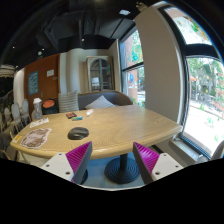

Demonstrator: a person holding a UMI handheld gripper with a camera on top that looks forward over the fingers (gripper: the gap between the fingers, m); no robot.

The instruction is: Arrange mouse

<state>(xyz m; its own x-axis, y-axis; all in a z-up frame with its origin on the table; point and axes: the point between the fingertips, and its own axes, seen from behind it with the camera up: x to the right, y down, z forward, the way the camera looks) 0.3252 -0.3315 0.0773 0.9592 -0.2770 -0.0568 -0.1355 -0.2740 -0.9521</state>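
Ahead, the gripper (110, 160) hangs above the near edge of a wooden desk (120, 128), its jaws spread wide with nothing between them; the magenta pads (79, 156) face each other. The mouse (78, 132) lies well beyond the fingers, on the desk's left part, dark and low. Papers (32, 137) lie to its left, and a small red thing (72, 115) sits farther back. Tall windows (205, 95) fill the right side.
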